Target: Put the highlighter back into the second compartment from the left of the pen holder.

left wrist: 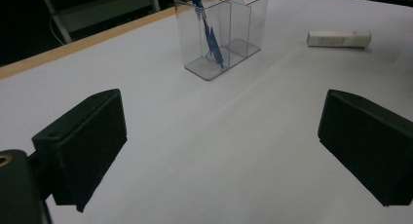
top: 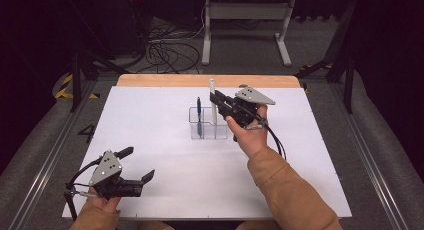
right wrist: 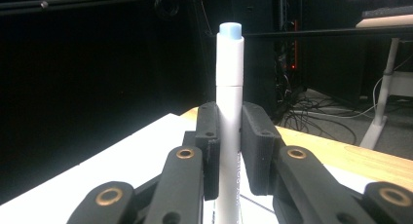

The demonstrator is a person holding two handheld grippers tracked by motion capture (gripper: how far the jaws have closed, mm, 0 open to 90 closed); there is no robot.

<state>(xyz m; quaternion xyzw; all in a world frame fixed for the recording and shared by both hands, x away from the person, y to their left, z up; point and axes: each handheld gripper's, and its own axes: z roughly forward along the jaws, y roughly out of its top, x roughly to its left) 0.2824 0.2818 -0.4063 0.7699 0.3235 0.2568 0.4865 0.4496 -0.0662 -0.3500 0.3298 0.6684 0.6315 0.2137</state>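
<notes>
The white marker carries dark lettering low on its barrel, cut off and unreadable; the white tube bears fine print too small to read.

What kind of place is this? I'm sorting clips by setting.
Probably a lab or workshop recording bay: a bare white table, loose cables on the grey floor behind it, and an adjustable desk frame against a dark backdrop.

A lab: white test table, floor cables, dark surroundings.
</notes>
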